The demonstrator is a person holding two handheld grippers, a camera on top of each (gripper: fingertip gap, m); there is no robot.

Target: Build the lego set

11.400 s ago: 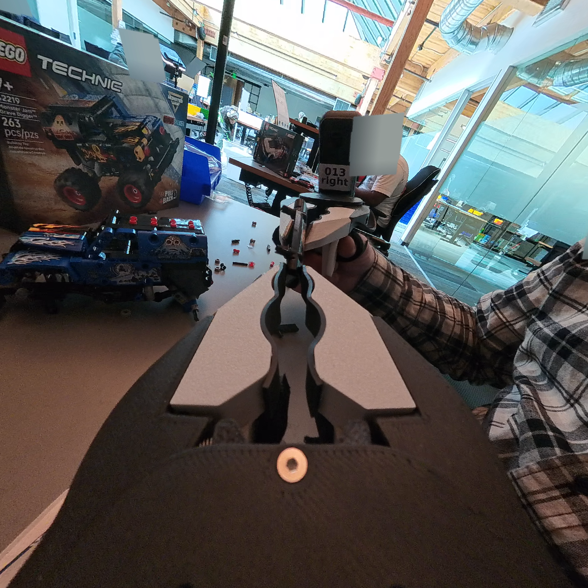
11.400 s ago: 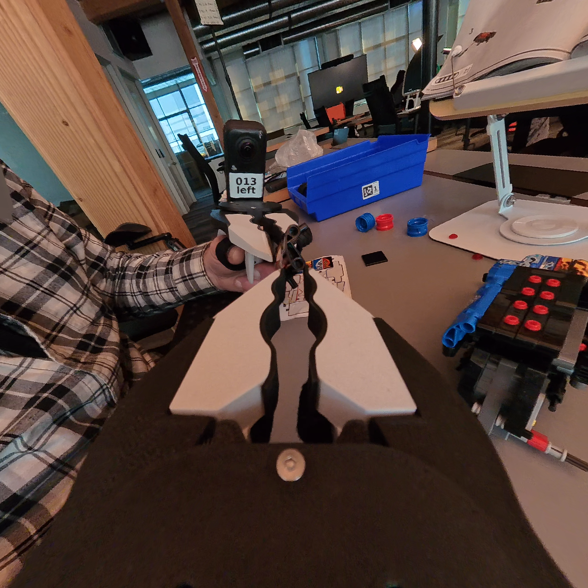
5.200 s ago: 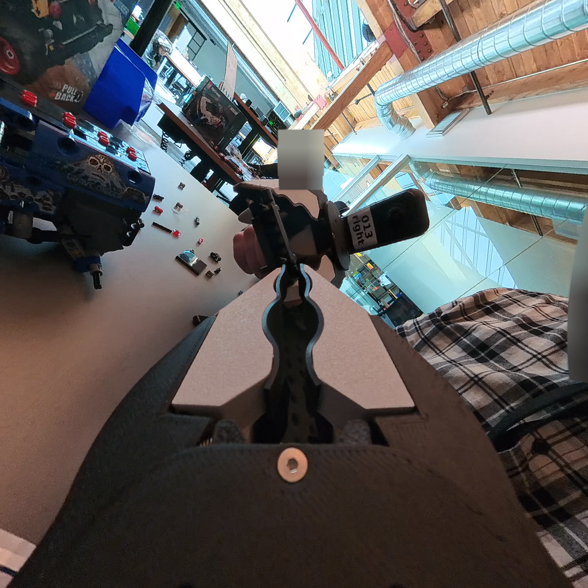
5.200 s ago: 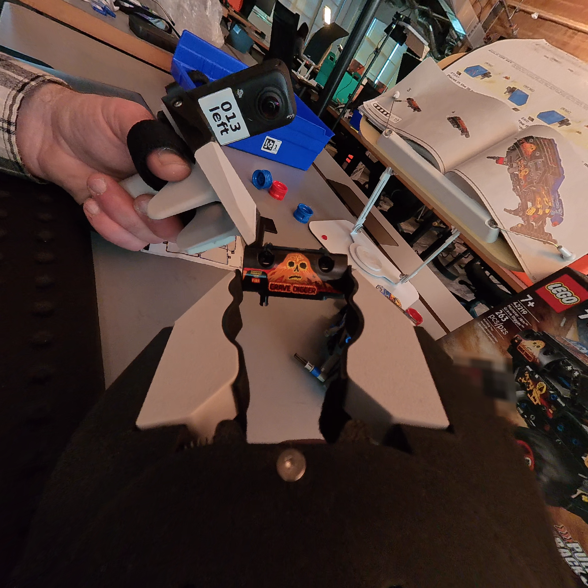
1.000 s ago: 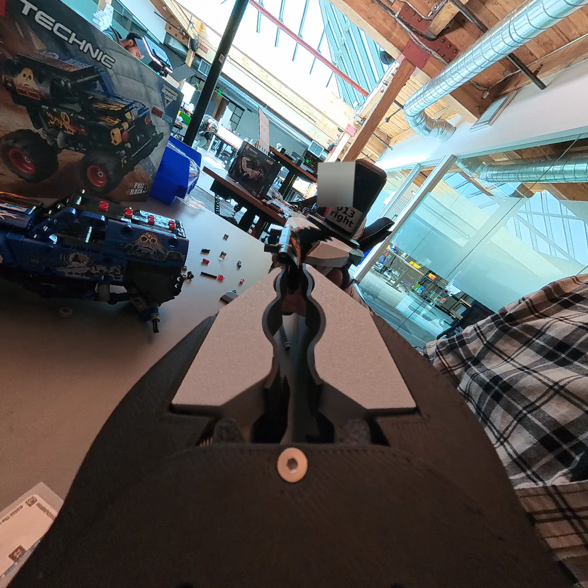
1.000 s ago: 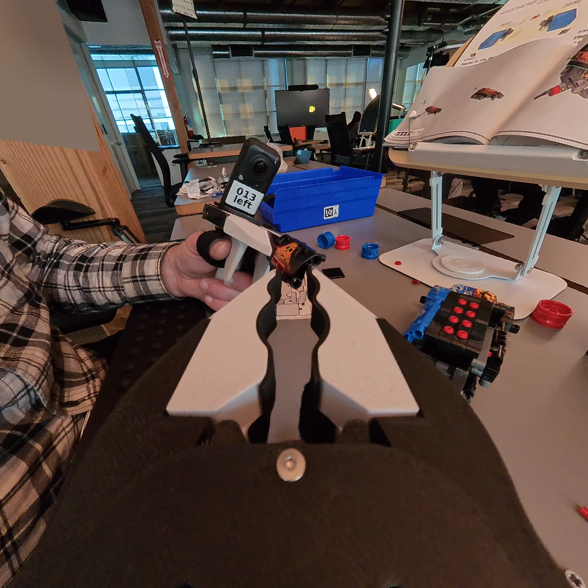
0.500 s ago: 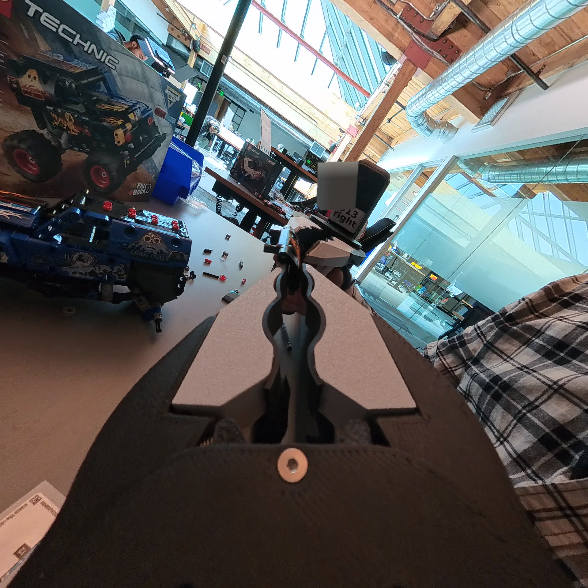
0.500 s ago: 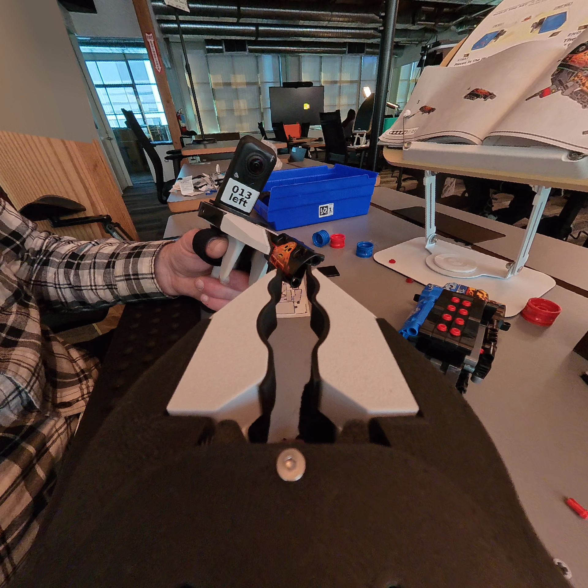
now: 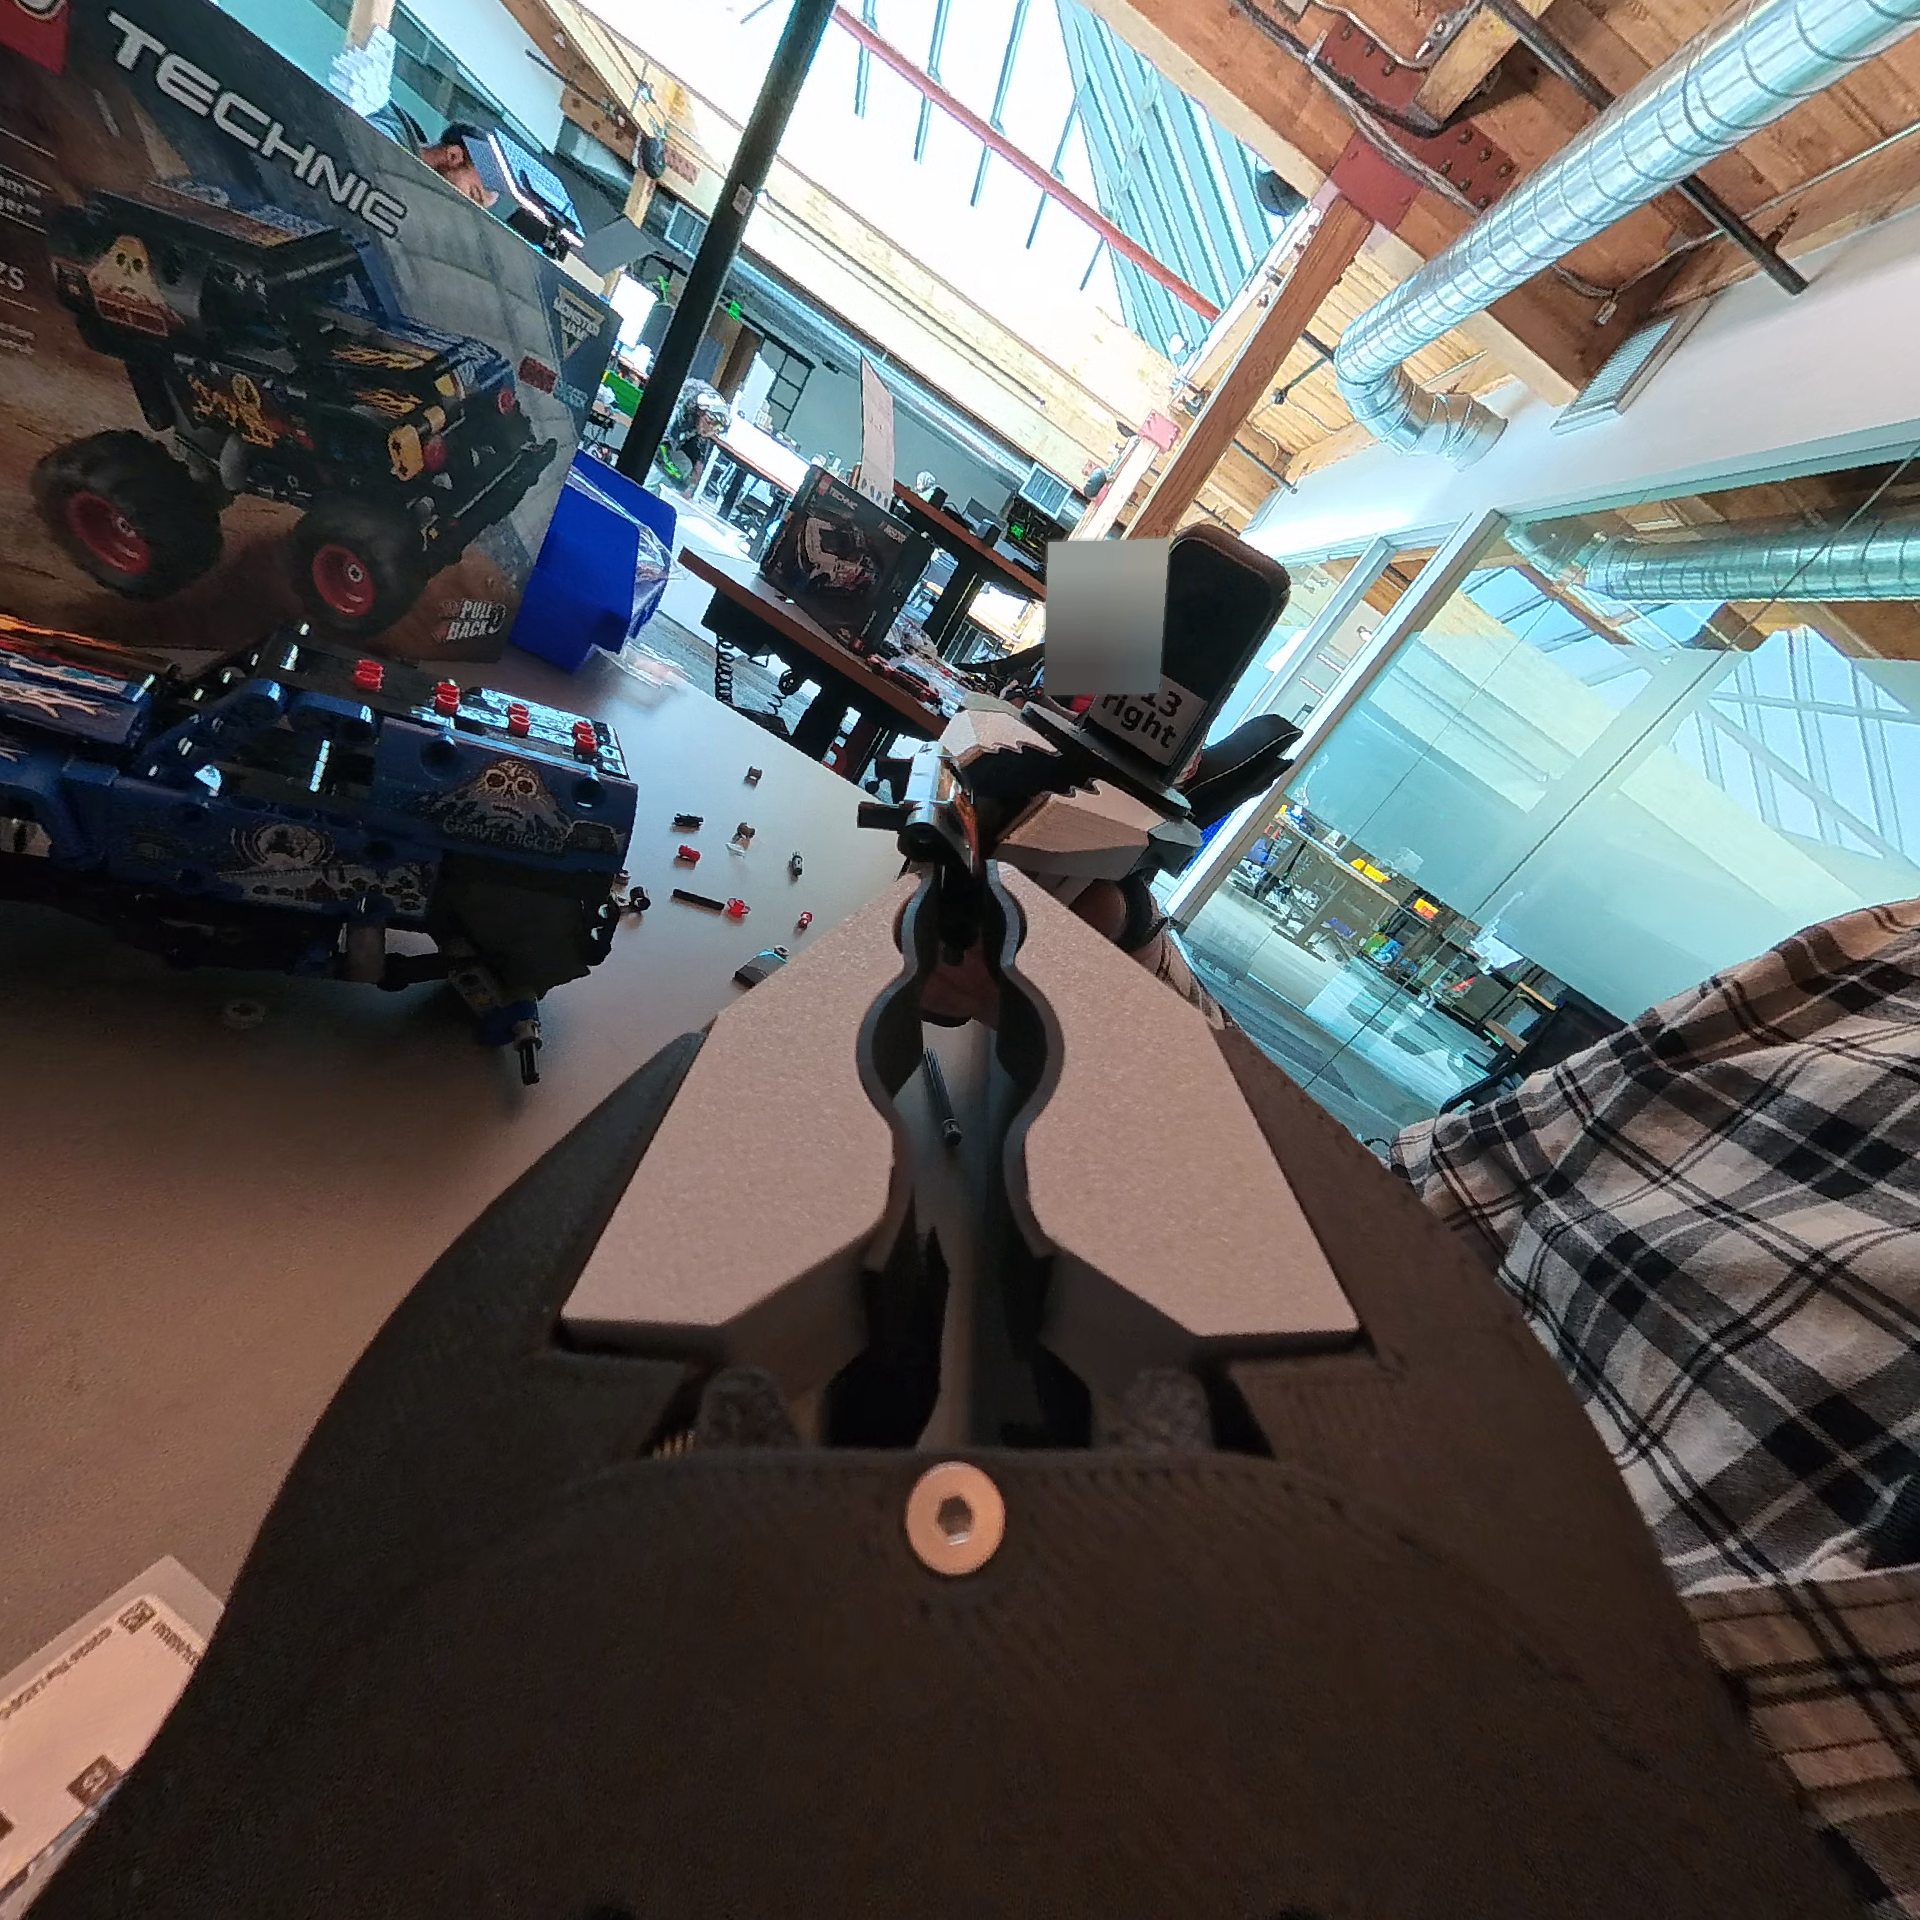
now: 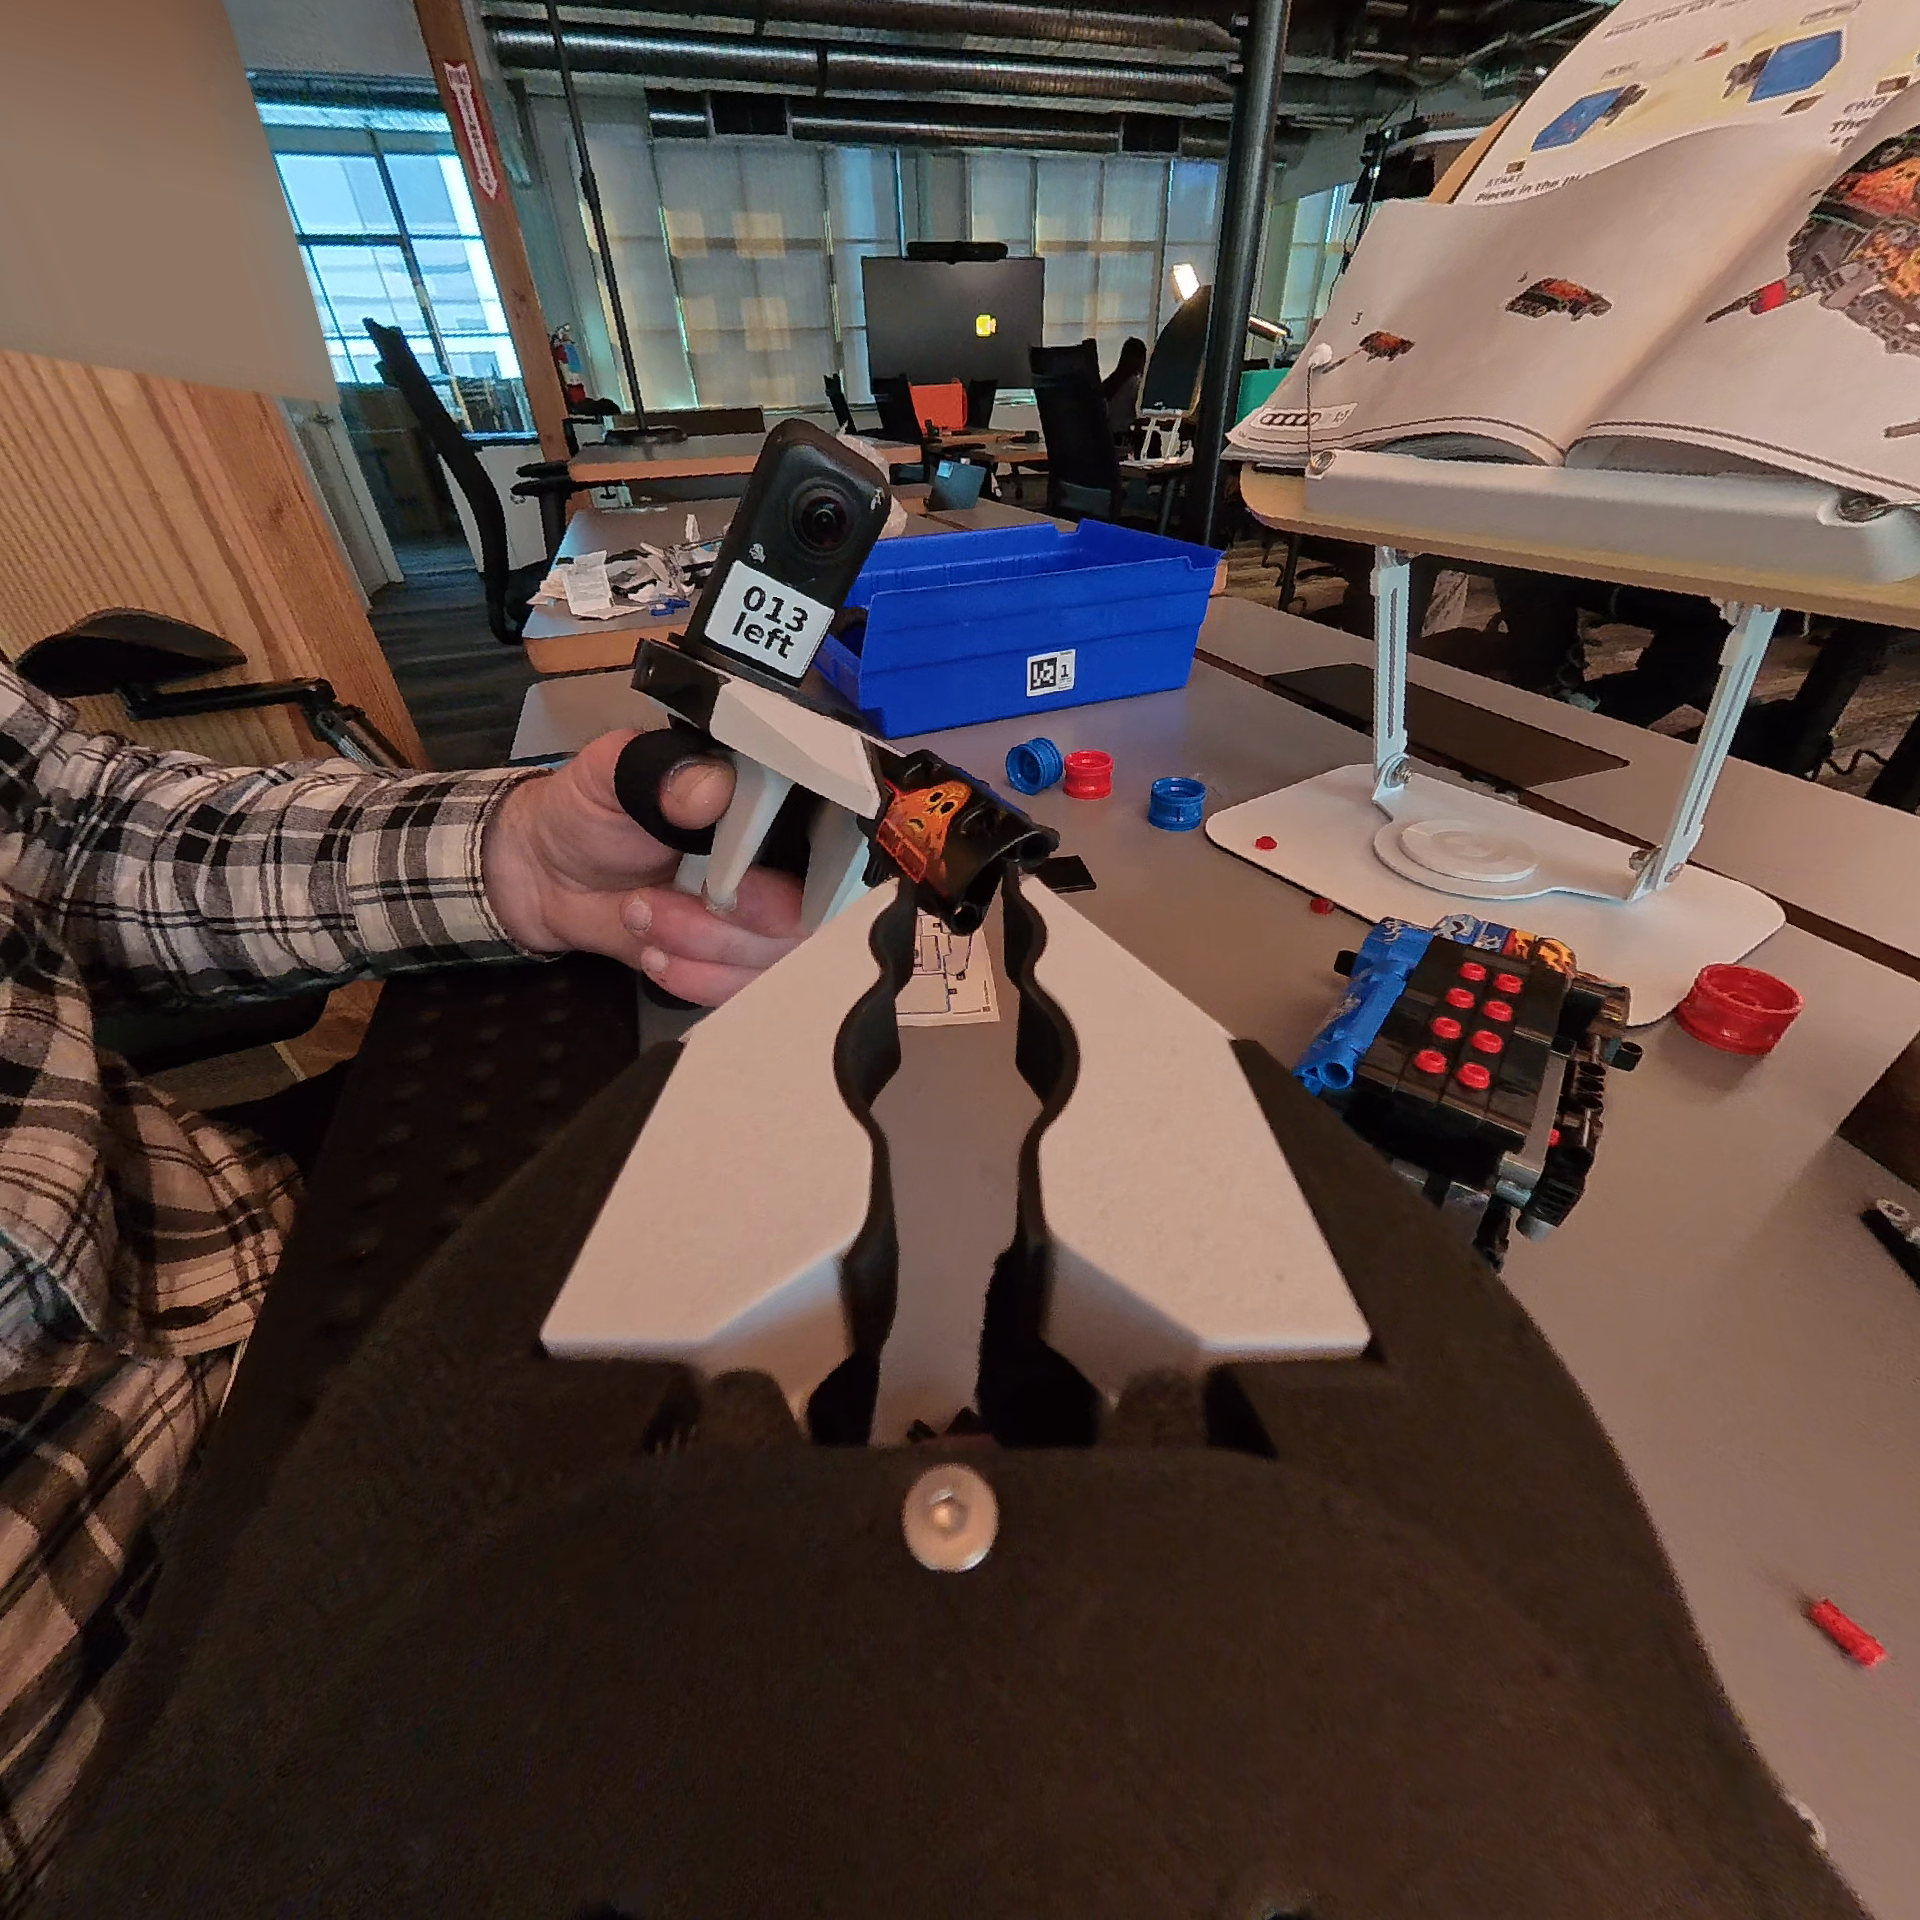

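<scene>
Lego piece, a small black curved panel with an orange skull sticker (image 10: 951, 836), hangs above the grey tabletop (image 10: 1195, 935), pinched between my left claw (image 9: 951, 894) and right claw (image 10: 956, 904), both narrowed onto it so I can steady it.

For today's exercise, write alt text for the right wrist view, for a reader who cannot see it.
Two handheld grippers meet over a grey table: the right gripper and the left gripper both pinch a black flame-decorated lego panel. A part-built blue and black truck sits to the right, below an open instruction booklet.
</scene>
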